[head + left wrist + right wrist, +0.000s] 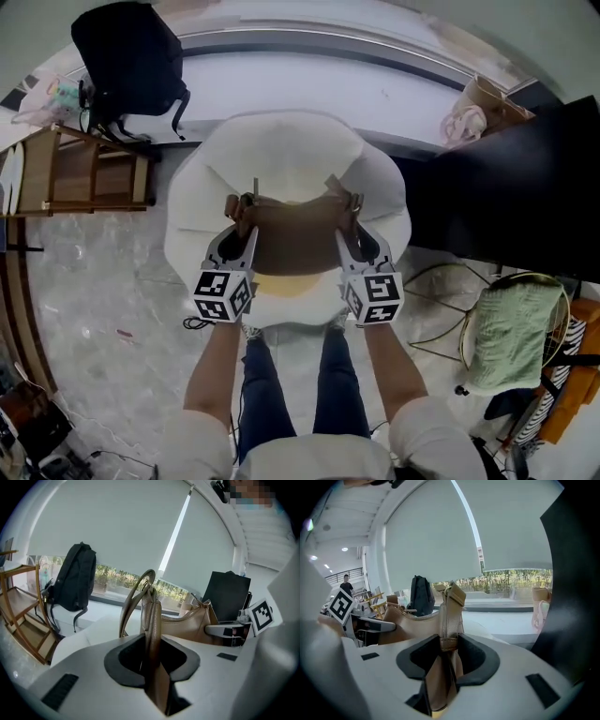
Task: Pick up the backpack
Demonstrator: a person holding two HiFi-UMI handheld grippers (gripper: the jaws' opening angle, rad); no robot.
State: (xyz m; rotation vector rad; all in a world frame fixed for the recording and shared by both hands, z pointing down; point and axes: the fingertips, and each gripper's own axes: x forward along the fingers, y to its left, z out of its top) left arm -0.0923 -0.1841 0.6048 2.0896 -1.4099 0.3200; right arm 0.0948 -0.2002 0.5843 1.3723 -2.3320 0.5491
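Observation:
A tan leather bag (295,234) hangs between my two grippers above a white round seat (281,150). My left gripper (242,220) is shut on the bag's left end; in the left gripper view its jaws (152,667) pinch the tan strap (151,620), and the bag's body (187,623) stretches off to the right. My right gripper (352,217) is shut on the bag's right end, and its jaws (447,665) clamp the strap tab (450,616). A black backpack (127,61) stands apart on the window ledge at the far left.
A wooden rack (84,169) stands left of the seat, under the black backpack (72,581). A black panel (506,187) fills the right side. A green towel (511,333) lies over a wire basket at the right. A paper bag (478,108) sits on the ledge.

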